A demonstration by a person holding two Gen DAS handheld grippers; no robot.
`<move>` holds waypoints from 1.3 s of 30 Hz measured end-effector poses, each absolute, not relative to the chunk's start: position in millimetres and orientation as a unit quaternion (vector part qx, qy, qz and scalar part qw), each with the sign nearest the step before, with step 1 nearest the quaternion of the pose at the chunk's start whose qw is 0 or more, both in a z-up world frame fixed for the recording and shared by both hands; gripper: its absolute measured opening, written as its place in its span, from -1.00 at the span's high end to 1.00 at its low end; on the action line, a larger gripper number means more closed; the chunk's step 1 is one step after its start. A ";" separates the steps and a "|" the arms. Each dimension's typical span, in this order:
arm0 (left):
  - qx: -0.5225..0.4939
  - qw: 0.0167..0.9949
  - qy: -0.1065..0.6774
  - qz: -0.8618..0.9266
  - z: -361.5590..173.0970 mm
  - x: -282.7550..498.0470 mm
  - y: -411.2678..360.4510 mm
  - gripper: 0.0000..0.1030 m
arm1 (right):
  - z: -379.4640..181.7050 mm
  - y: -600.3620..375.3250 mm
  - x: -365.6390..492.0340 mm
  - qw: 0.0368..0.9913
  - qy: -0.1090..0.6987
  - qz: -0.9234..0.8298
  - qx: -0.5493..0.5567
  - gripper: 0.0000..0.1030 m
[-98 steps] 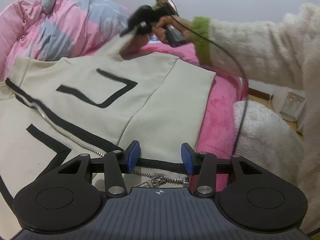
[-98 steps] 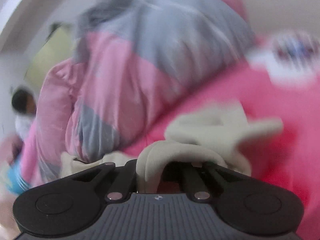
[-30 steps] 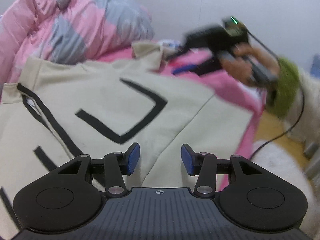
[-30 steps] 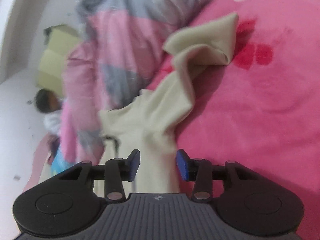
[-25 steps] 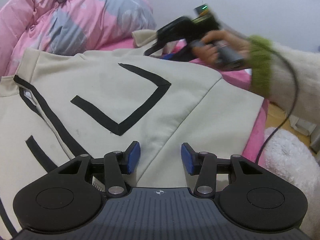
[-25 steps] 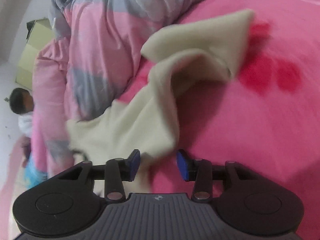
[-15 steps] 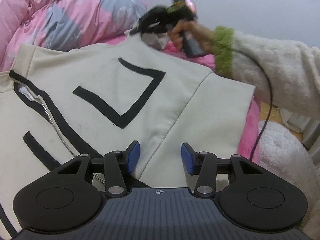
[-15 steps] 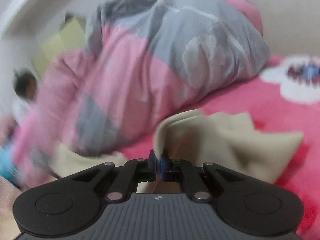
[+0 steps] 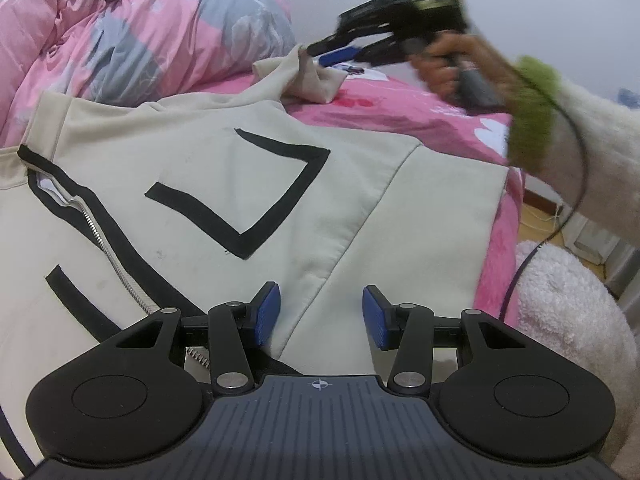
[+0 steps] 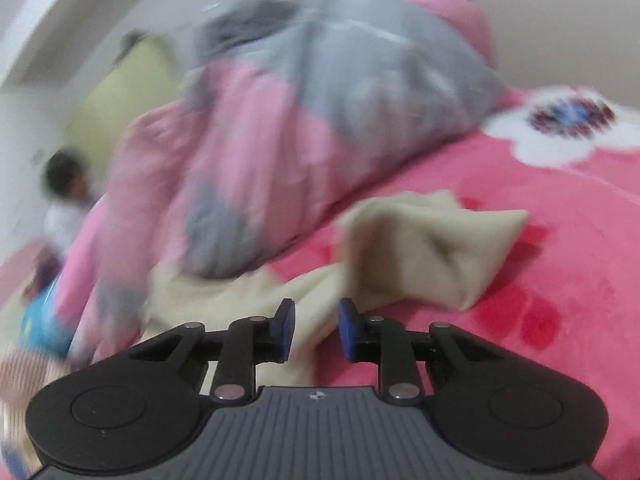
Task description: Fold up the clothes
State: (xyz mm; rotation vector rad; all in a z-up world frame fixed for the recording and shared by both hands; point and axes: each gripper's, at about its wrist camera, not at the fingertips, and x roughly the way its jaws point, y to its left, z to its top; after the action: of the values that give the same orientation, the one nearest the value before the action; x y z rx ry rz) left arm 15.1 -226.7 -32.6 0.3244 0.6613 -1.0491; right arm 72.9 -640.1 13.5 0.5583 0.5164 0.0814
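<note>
A cream jacket [image 9: 240, 184] with black stripes and a zipper lies spread flat on the pink bed blanket [image 9: 400, 108]. My left gripper [image 9: 320, 316] hovers open over its near hem, with nothing between the pads. The far sleeve [image 9: 316, 80] is bunched into a crumpled fold. A hand with a green cuff holds my right gripper [image 9: 336, 50] just above that fold. In the right wrist view the right gripper [image 10: 317, 330] has its jaws opening. The sleeve [image 10: 424, 252] lies below and ahead of them, and the pads are not pressing on it.
A pink and grey quilt [image 9: 140, 32] is heaped along the bed's far side. White fluffy fabric [image 9: 568, 300] sits beyond the bed's right edge. A blurred person [image 10: 64, 184] and a blue object [image 10: 40, 328] show at the left of the right wrist view.
Half a second ago the right gripper was shut on the sleeve; now it has risen and its pads stand apart. The left gripper has stayed open over the hem.
</note>
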 end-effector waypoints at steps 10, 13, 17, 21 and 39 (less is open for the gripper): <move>0.139 0.798 0.325 -0.487 -31.2 19.2 -227.1 0.11 | -24.5 -541.7 30.3 0.920 0.375 0.117 -0.017 0.53; 0.132 0.797 0.333 -0.486 -31.0 22.0 -227.1 0.11 | 12.7 -550.9 4.5 0.930 0.349 0.108 0.025 0.53; 0.137 0.799 0.333 -0.482 -30.7 20.5 -229.0 0.11 | 32.2 -550.9 -34.4 0.929 0.330 0.166 0.016 0.54; 0.140 0.801 0.333 -0.477 -30.5 19.1 -229.3 0.11 | -24.0 -546.0 -48.2 0.909 0.386 0.154 -0.043 0.57; 0.247 0.789 0.244 -0.507 -14.0 -68.6 -243.5 -0.09 | -57.4 -625.3 -97.1 0.784 0.387 0.146 0.462 0.24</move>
State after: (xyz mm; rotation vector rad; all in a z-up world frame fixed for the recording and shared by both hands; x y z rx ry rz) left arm -68.6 -243.5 -14.0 0.5311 0.5262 -1.0916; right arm -97.1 -625.3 -57.4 0.9974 0.8348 0.3141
